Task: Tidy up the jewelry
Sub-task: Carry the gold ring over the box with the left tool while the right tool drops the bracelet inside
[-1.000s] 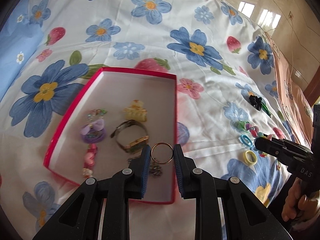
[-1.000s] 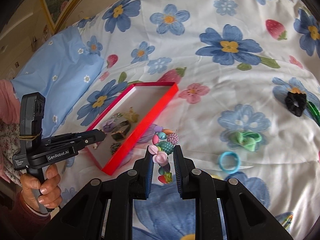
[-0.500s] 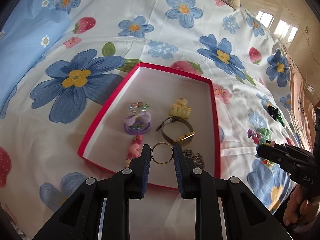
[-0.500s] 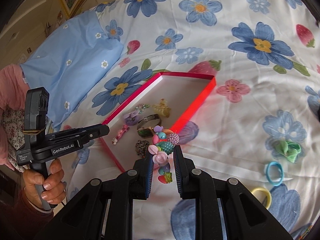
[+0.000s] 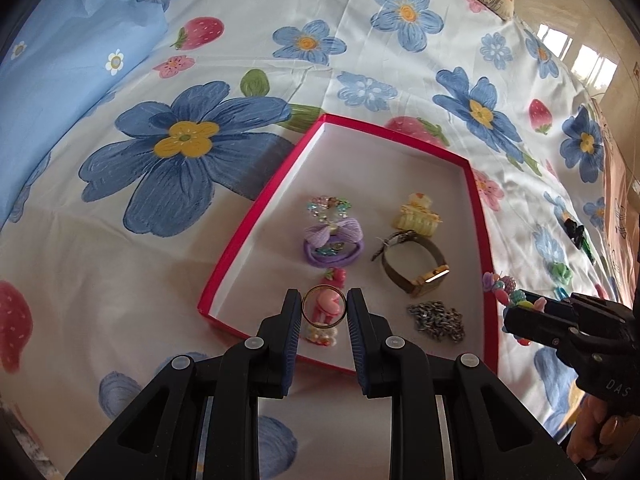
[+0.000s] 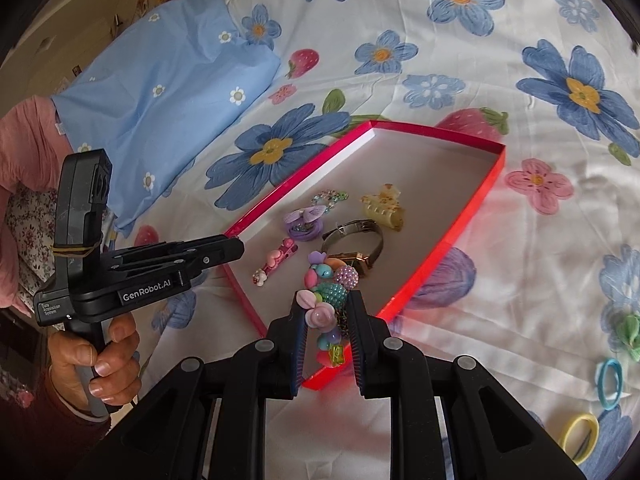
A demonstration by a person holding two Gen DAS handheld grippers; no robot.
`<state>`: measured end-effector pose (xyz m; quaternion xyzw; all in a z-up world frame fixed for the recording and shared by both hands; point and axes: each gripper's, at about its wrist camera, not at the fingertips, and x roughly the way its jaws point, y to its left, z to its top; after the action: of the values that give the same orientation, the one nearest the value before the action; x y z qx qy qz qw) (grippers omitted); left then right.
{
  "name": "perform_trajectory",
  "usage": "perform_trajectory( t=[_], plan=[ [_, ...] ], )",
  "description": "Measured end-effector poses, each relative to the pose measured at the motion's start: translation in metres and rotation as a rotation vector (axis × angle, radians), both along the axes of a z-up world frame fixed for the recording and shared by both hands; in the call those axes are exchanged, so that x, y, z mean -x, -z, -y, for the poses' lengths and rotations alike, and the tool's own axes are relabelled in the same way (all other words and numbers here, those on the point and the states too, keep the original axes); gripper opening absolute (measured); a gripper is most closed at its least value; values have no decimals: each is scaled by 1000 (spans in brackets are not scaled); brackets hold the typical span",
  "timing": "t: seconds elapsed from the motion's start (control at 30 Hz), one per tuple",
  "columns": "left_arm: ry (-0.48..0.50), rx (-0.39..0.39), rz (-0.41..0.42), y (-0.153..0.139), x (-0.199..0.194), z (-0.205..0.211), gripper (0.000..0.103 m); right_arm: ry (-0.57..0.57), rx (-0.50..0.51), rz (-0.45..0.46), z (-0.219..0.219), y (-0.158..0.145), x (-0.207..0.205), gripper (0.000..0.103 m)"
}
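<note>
A red box (image 5: 256, 224) with a white floor lies on the flowered bedspread; it also shows in the right wrist view (image 6: 476, 196). Inside lie a purple bow hair tie (image 5: 332, 240), a yellow claw clip (image 5: 416, 216), a watch (image 5: 416, 264), a chain (image 5: 436, 320) and a pink hair clip (image 5: 325, 330). My left gripper (image 5: 323, 308) is shut on a gold ring (image 5: 308, 320), held over the box's near left part. My right gripper (image 6: 327, 314) is shut on a colourful bead bracelet (image 6: 332, 280), held over the box's near edge; it shows at right in the left wrist view (image 5: 516, 300).
A blue pillow (image 6: 160, 92) lies at the left. Loose hair ties lie on the bedspread to the right: blue (image 6: 610, 384), yellow (image 6: 580, 436), a green bow (image 6: 630, 334). A black scrunchie (image 5: 574, 232) lies further right of the box.
Both grippers have moved left over the box with their loads. The ring now hangs over the pink hair clip; the bracelet has come in over the box's near edge.
</note>
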<state>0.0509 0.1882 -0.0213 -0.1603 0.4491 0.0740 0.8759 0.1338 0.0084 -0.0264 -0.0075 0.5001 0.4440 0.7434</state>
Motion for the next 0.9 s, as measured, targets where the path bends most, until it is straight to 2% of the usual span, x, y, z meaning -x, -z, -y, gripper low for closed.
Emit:
perform_trajectory(
  t=[0.27,0.57,0.9],
  plan=[
    [-25,-26,-53,22,-24,-13,22,-32,50,-31,-23,20,-6,19],
    [-8,-31,-117,47,-45,-16,23,-70,105,-43,-41,37,-11,19],
    [0,-47,-133,52,-51,-14,23,-97,127,-42,-45,39,-12,20]
  ],
)
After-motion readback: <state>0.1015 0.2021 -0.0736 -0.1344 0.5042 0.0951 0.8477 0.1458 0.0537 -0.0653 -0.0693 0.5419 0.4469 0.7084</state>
